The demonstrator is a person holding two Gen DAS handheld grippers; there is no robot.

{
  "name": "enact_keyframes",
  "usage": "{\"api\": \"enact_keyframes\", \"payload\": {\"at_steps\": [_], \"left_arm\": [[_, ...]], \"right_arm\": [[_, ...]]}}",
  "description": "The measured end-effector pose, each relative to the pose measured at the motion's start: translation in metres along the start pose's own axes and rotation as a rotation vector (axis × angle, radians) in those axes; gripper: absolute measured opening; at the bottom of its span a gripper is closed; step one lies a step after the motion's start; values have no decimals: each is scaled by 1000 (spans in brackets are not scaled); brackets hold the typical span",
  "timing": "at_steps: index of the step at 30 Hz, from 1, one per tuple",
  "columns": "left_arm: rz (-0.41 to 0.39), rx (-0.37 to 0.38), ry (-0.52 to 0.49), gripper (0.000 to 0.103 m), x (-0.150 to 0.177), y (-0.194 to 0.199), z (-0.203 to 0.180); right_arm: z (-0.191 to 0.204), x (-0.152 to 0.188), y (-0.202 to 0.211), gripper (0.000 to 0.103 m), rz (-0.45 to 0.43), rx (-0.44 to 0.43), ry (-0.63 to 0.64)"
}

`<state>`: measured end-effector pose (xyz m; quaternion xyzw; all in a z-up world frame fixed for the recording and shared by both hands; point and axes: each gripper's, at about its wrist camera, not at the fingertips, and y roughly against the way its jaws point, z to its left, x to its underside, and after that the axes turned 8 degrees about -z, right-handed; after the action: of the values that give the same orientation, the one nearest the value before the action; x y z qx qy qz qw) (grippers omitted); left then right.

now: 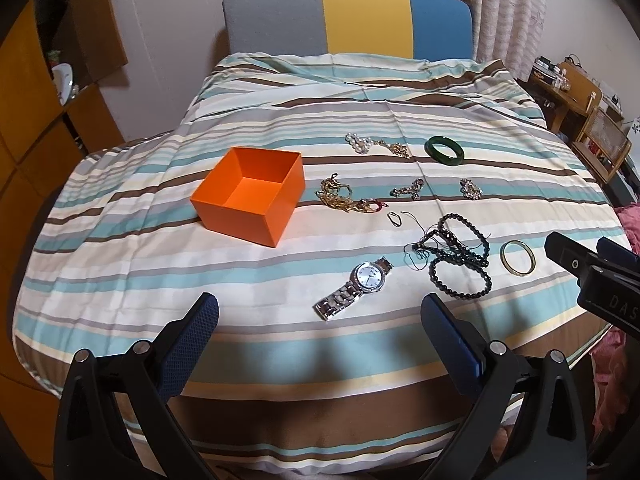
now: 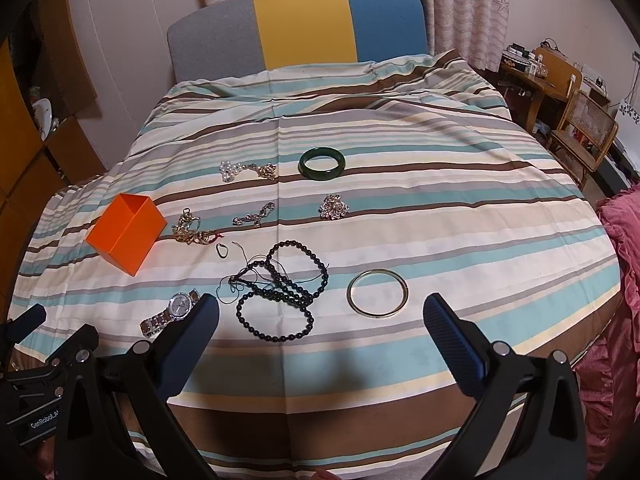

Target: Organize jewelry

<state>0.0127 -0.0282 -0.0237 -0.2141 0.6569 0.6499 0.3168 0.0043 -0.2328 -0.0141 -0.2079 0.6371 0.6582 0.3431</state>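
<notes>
Orange box (image 1: 249,196), seemingly empty

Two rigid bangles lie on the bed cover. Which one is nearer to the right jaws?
The thin gold bangle, just ahead of the open right gripper. The thick dark green bangle lies farther up the bed.

home bedroom, striped duvet (image 1: 280,128) on a bed, tricolour headboard (image 2: 304,24), curtains (image 2: 472,0), wooden desk (image 2: 532,80)

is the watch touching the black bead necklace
Apart. The left wrist view shows striped cover between the watch and the black bead necklace.
</notes>
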Motion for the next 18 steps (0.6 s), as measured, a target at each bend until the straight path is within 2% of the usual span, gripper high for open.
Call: {"api": "enact_keyframes", "payload": {"at_steps": [18], "left_arm": [[10, 6, -6, 100, 1, -2, -3]], "right_arm": [[-2, 0, -2, 101, 12, 1, -5]]}}
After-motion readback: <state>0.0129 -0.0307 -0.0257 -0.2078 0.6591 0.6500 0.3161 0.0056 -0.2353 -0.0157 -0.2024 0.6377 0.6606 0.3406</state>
